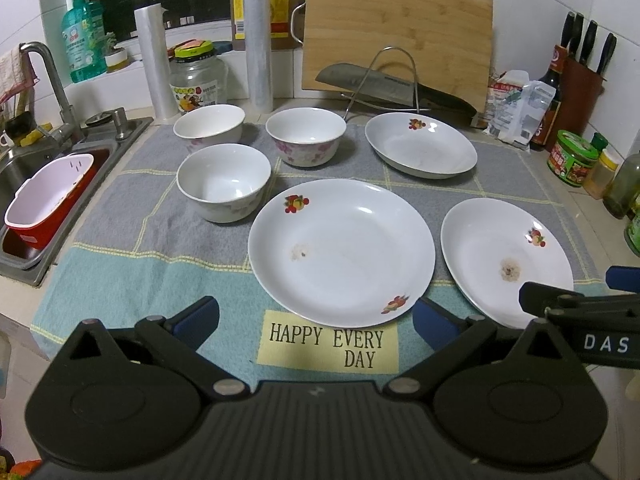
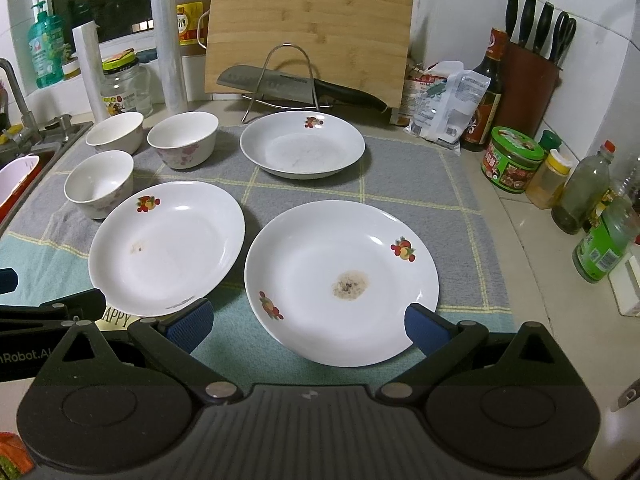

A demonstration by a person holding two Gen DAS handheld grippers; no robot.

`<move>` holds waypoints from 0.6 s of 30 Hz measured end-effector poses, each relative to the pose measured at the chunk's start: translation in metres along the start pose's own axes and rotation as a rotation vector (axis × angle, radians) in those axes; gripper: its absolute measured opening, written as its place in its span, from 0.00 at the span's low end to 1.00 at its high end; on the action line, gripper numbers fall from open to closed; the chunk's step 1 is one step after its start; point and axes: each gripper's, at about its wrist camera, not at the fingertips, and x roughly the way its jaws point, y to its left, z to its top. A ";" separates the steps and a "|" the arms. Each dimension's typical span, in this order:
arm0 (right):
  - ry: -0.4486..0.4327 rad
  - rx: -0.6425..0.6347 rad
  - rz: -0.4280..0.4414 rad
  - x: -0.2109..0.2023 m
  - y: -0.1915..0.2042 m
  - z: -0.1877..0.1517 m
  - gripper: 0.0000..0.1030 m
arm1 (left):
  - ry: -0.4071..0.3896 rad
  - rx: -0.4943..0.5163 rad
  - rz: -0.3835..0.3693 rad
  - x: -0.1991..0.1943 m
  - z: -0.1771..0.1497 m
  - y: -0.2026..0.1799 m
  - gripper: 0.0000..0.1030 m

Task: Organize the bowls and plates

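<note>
— Any writing?
— "HAPPY EVERY DAY" on the mat (image 1: 160, 264), bottom centre; "DAS" on my right gripper (image 2: 306, 326).
— Jaws?
— Both wide open, empty; left gripper (image 1: 316, 320). Plates (image 1: 341, 252) and bowls (image 1: 224, 182) mid-frame.

Sink (image 1: 24, 168) cut by left edge

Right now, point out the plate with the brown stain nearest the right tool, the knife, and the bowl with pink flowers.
stained plate (image 2: 312, 280), right wrist view, on its white centre beside the stain.
knife (image 2: 256, 80), right wrist view, on the blade.
flowered bowl (image 1: 306, 152), left wrist view, on its outer wall.
</note>
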 end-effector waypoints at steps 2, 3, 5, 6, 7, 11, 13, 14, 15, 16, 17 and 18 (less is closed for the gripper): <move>-0.002 0.001 -0.003 0.000 0.001 0.000 1.00 | -0.002 0.000 -0.004 0.000 0.000 0.002 0.99; -0.003 0.002 -0.004 -0.001 0.002 0.000 1.00 | -0.002 0.001 -0.007 0.000 0.000 0.003 0.99; -0.004 0.003 -0.007 -0.001 0.003 0.000 1.00 | -0.003 0.003 -0.011 0.000 0.000 0.004 0.99; -0.005 0.003 -0.009 -0.002 0.004 -0.001 1.00 | -0.004 0.004 -0.014 0.000 0.000 0.005 0.99; -0.007 0.004 -0.010 -0.002 0.004 -0.001 1.00 | -0.005 0.004 -0.017 0.000 0.000 0.006 0.99; -0.016 0.016 -0.013 -0.004 0.006 -0.001 1.00 | -0.012 0.003 -0.041 0.000 0.002 0.009 0.99; -0.021 0.019 -0.019 -0.005 0.009 -0.001 1.00 | -0.016 0.007 -0.051 0.001 0.002 0.012 0.99; -0.022 0.021 -0.021 -0.005 0.010 -0.001 1.00 | -0.018 0.008 -0.056 0.001 0.002 0.013 0.99; -0.023 0.023 -0.023 -0.005 0.011 -0.001 1.00 | -0.019 0.010 -0.061 0.002 0.003 0.014 0.99; -0.025 0.026 -0.025 -0.006 0.012 -0.001 1.00 | -0.020 0.011 -0.066 0.002 0.003 0.015 0.99; -0.028 0.027 -0.028 -0.006 0.013 -0.001 1.00 | -0.021 0.013 -0.071 0.003 0.003 0.016 0.99; -0.030 0.029 -0.030 -0.006 0.014 -0.001 1.00 | -0.023 0.016 -0.077 0.003 0.004 0.018 0.99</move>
